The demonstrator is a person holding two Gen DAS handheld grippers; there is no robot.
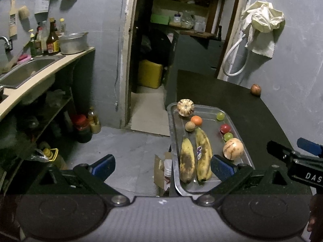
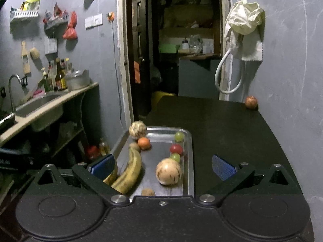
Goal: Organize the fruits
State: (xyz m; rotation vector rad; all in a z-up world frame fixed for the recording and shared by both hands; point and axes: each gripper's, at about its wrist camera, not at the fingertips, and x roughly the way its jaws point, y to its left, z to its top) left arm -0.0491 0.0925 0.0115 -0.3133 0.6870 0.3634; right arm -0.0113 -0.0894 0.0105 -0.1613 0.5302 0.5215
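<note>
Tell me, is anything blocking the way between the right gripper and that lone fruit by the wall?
Nothing visible does. The right gripper is open above the tray, and only bare dark tabletop lies between it and the lone fruit against the wall.

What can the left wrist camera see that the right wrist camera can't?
Only the left wrist view shows the other gripper, the right gripper, poking in at the side, and both bananas whole, one with a sticker. Only the right wrist view shows a small brown fruit at the tray's near edge and the wall racks. Both show the metal tray, the orange, and the lone reddish fruit by the wall.
</note>
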